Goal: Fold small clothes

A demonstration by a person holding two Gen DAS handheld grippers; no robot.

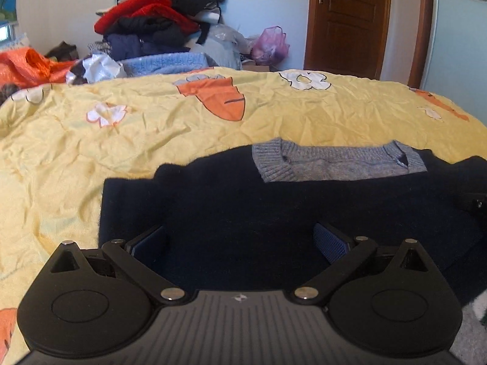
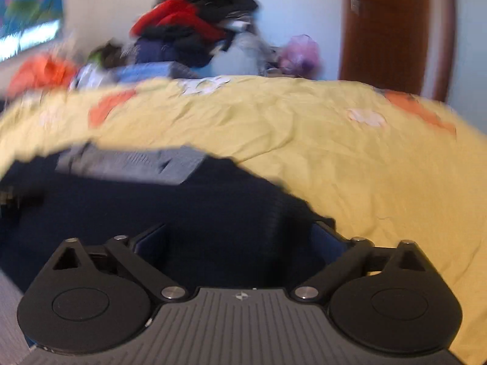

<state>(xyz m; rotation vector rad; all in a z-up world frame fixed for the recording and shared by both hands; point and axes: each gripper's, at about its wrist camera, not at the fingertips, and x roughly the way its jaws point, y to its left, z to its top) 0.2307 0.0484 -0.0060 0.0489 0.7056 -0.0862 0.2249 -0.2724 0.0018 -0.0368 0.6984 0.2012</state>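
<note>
Right now the dark navy sweater lies flat on the yellow bedspread, filling the lower middle of the left wrist view, with its grey ribbed collar panel at the far edge, above centre in the frame. Its long axis seems to run across the picture, from the left edge of the cloth near mid-frame out past the right border. The left gripper hangs just over the near part of the sweater with its jaws spread wide and nothing caught between them — only navy knit shows in the gap. In the blurred right wrist view the same sweater sits lower left, its grey collar pushed toward the left, and the right gripper is likewise wide apart and empty, poised over the garment's right-hand edge where navy meets yellow. So each gripper sits at its own end of the near hem, the collar straight ahead of both; the next fold, I judge, would carry that near edge away toward the collar. Beyond the bed, a heap of clothes fills the upper left and a brown door the upper right.
</note>
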